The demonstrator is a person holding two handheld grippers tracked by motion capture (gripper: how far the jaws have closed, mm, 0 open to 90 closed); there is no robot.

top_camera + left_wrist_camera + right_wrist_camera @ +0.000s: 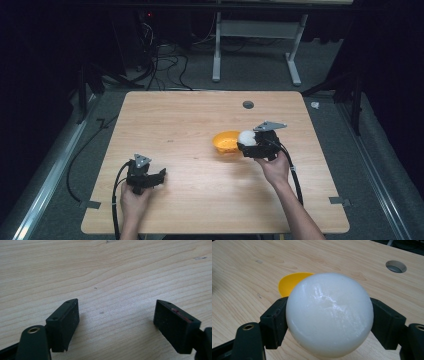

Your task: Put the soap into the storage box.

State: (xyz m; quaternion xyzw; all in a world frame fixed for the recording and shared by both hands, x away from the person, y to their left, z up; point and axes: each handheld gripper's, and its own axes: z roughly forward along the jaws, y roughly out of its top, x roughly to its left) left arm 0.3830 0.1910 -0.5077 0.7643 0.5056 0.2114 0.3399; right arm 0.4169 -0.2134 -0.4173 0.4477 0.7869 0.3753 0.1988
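A white ball (329,315) sits squeezed between the two black jaws of my right gripper (248,144), which is shut on it. In the high view the white ball (247,137) hangs at the right rim of a yellow bowl (226,142) near the middle of the wooden table (190,120). The yellow bowl (292,283) peeks out behind the ball in the right gripper view. My left gripper (161,176) rests low at the front left of the table, jaws wide apart, with bare wood between its fingers (63,322).
A round cable hole (248,104) lies in the table top near the far edge, seen also as the cable hole (396,266) beyond the ball. Cables trail from both grippers toward the front edge. A table frame (256,45) stands on the floor behind.
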